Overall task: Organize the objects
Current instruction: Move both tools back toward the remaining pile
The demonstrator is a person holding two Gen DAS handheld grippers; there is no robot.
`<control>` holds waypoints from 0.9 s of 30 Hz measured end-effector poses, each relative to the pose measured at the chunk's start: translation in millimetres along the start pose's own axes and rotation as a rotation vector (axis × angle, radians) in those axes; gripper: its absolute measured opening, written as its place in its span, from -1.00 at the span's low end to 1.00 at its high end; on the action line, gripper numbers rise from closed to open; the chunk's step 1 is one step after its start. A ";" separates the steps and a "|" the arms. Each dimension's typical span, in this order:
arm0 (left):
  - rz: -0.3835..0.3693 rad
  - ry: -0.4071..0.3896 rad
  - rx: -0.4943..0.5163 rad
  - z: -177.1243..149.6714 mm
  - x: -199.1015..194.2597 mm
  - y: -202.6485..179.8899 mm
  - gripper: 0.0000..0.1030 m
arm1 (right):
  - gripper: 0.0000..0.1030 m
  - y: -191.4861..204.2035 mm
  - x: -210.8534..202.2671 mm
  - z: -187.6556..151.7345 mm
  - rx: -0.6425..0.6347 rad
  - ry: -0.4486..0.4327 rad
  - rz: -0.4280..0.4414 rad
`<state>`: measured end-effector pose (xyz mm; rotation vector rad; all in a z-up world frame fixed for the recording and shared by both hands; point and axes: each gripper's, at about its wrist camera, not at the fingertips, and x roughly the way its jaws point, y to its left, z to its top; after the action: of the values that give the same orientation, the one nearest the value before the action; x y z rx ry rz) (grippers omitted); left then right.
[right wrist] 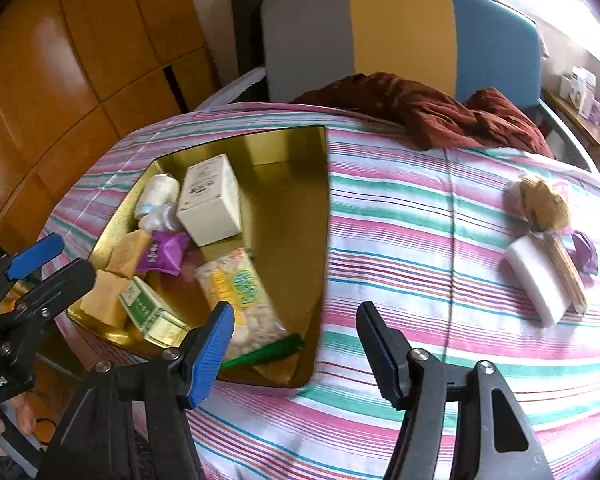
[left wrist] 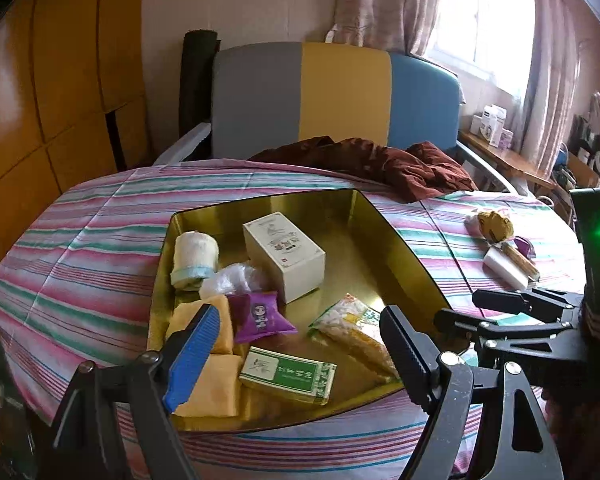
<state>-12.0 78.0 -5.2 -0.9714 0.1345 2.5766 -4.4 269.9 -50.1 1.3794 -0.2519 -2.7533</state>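
Note:
A gold tray (left wrist: 396, 240) (right wrist: 292, 184) lies on the striped tablecloth. It holds a white box (left wrist: 284, 256) (right wrist: 210, 200), a rolled cloth (left wrist: 194, 258), a purple packet (left wrist: 260, 316) (right wrist: 164, 252), yellow pads (left wrist: 216, 384), a green box (left wrist: 288, 374) (right wrist: 148, 312) and a snack bag (left wrist: 356, 332) (right wrist: 240, 296). On the cloth to the right lie a white block (right wrist: 536, 284) (left wrist: 504, 268), a stick bundle (right wrist: 564, 268) and a purple packet (right wrist: 584, 252). My left gripper (left wrist: 300, 336) is open above the tray's near side. My right gripper (right wrist: 296, 328) is open over the tray's near right corner.
A dark red garment (left wrist: 380, 160) (right wrist: 440, 112) lies at the table's far edge before a grey, yellow and blue chair (left wrist: 332, 92). A wooden cabinet (left wrist: 40, 80) stands left. A shelf with boxes (left wrist: 492, 124) is at the right by the window.

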 end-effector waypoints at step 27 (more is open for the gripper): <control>-0.190 0.058 0.138 21.0 28.3 -79.2 0.61 | 0.25 -234.7 -28.4 31.3 0.451 -0.015 -0.222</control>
<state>-14.1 164.7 -4.4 -0.9596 0.2218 2.3347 -6.2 508.4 -48.7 1.5605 -0.8102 -3.0132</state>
